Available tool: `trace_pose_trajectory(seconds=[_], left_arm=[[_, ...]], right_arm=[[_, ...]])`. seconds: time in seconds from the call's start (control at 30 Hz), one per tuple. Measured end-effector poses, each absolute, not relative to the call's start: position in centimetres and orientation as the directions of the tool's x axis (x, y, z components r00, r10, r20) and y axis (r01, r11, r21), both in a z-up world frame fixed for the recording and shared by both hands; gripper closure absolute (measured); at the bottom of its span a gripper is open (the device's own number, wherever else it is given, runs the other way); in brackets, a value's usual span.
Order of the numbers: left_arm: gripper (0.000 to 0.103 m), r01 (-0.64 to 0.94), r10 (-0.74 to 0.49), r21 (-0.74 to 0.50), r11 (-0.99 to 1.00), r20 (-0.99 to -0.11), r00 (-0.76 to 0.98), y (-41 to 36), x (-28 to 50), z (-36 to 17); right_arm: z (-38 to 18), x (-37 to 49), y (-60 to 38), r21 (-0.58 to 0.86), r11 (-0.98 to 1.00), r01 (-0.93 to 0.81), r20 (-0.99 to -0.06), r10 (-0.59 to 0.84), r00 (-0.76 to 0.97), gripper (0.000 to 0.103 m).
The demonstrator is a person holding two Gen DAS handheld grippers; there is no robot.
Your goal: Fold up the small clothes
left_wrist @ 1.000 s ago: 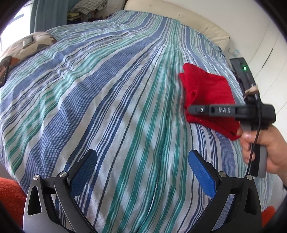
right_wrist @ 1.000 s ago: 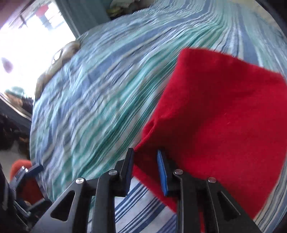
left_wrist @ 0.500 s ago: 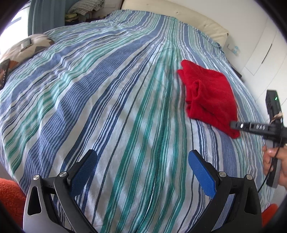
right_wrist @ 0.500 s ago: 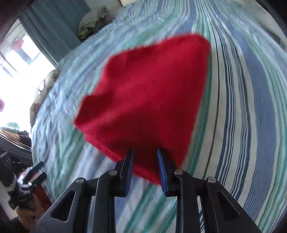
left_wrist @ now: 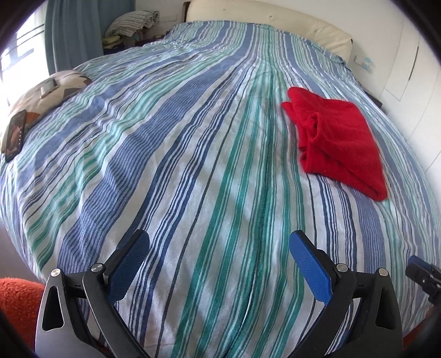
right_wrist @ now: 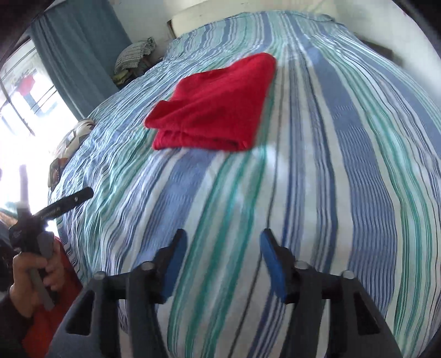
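Observation:
A red folded garment (left_wrist: 339, 143) lies on the striped bedspread (left_wrist: 193, 154), far right in the left wrist view. In the right wrist view the garment (right_wrist: 215, 110) lies flat at upper centre, well ahead of the fingers. My left gripper (left_wrist: 217, 250) is open and empty, low over the near edge of the bed. My right gripper (right_wrist: 223, 247) is open and empty, pulled back from the garment. The left gripper also shows held in a hand at the left of the right wrist view (right_wrist: 49, 212).
A patterned cushion (left_wrist: 46, 93) and a dark phone (left_wrist: 16, 132) lie at the bed's left edge. A pile of folded laundry (left_wrist: 132, 23) sits behind the bed by a teal curtain (right_wrist: 80, 52). An orange fuzzy item (left_wrist: 19, 305) is below the near edge.
My right gripper let go of the red garment, opened, and drew back toward the near edge of the bed. The garment now rests folded on the bed. The left gripper stayed put.

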State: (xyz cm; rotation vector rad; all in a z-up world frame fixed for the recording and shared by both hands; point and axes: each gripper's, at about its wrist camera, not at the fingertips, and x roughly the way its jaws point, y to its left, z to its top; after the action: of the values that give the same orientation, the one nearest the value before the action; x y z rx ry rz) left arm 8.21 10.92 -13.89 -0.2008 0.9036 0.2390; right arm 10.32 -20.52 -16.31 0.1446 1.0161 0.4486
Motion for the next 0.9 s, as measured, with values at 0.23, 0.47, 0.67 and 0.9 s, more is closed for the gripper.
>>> trace_pose_trajectory(seconds=[0.23,0.47,0.67,0.9], left_arm=[[0.001,-0.256,0.14,-0.018,0.967,-0.799,0.585,10.1,8.2,-14.1],[0.001,-0.222,0.174,0.057,0.973,-0.812,0.557,9.1,8.1,-14.9],[0.001,-0.148,0.09,0.006,0.989,-0.816,0.571,7.5,7.5,-14.7],[0.001,-0.042,-0.036,-0.069,0.997,-0.846,0.532,5.7,8.5,-14.7]], right_arm=[[-17.5,8.7,-22.9,0.364,0.904,-0.224,-0.793,0.428,0.434,0.026],[-17.9,8.9,-22.4,0.373,0.898,-0.232,-0.779,0.439,0.448,0.026],[-18.2,8.6,-22.9,0.39,0.888,-0.245,-0.764,0.461,0.451,0.026],[-18.9,8.9,-22.6,0.389,0.884,-0.259,-0.767,0.466,0.44,0.021]])
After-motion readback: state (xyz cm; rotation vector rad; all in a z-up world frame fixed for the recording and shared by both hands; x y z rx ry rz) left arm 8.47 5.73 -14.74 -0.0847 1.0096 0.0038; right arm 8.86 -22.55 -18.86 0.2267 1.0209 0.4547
